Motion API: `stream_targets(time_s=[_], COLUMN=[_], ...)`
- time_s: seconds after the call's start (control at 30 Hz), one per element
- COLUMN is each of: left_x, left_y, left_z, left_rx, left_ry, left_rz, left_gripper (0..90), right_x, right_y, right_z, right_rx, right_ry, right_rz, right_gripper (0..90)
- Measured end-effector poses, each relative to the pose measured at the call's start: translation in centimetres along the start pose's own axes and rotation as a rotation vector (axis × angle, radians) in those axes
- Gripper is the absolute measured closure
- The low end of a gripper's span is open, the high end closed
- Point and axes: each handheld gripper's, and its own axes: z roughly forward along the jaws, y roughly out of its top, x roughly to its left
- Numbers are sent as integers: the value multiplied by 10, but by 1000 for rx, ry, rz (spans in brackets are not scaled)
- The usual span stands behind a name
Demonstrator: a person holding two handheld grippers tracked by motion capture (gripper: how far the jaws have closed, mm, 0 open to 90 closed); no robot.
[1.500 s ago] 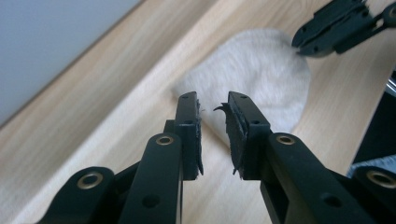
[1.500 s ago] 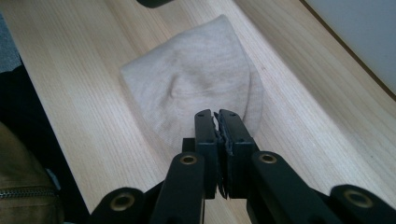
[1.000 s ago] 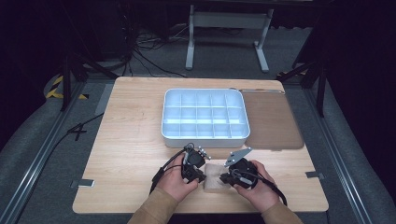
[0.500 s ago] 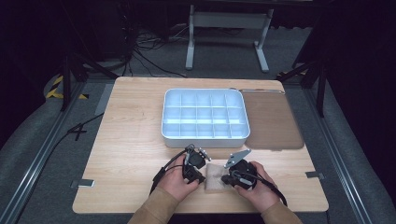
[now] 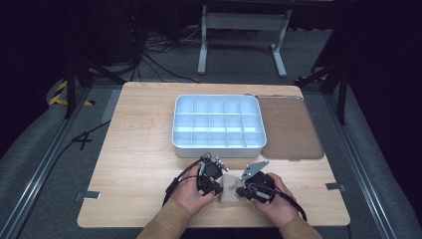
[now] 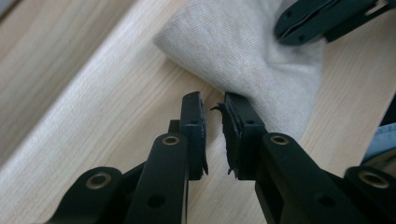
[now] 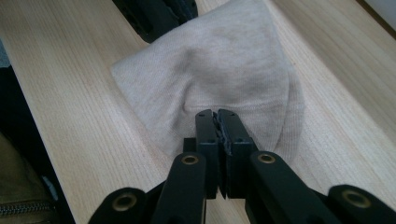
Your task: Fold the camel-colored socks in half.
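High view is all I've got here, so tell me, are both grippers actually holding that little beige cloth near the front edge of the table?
Observer: Not both. In the right gripper view, the right gripper has its jaws pressed together on a pinch of the beige cloth.
Operator: And the left one?
Observer: In the left gripper view, the left gripper has a narrow gap between its jaws, with bare wood showing through. One jaw sits against the cloth's edge; nothing is between them.
Operator: Is the cloth lying flat?
Observer: No. It puckers into folds running toward the right gripper's pinch, while its far corner rests on the table.
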Motion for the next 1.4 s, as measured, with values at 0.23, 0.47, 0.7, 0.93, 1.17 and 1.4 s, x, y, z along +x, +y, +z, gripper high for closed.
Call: stream_targets(time_s=[0.23, 0.47, 0.7, 0.93, 1.17, 1.4], left_x=[-3, -2, -3, 4, -3, -6], left_y=[1, 0, 0, -3, 4, 6], left_z=[1, 2, -1, 1, 11, 5], left_rx=[-7, -5, -25, 20, 69, 5], left_ry=[-12, -9, -13, 37, 32, -12], left_rz=[9, 15, 5, -14, 24, 40], left_gripper=[788, 790, 781, 797, 810, 810], right_x=[-1, 0, 1, -4, -4, -1], right_y=[4, 5, 6, 0, -3, -3], right_z=[1, 6, 8, 6, 6, 5], right_rx=[-16, -10, -19, -29, -40, -47], right_ry=[0, -2, 9, 51, 49, 34], right_rz=[7, 11, 10, 34, 33, 13], right_gripper=[893, 895, 895, 897, 897, 897])
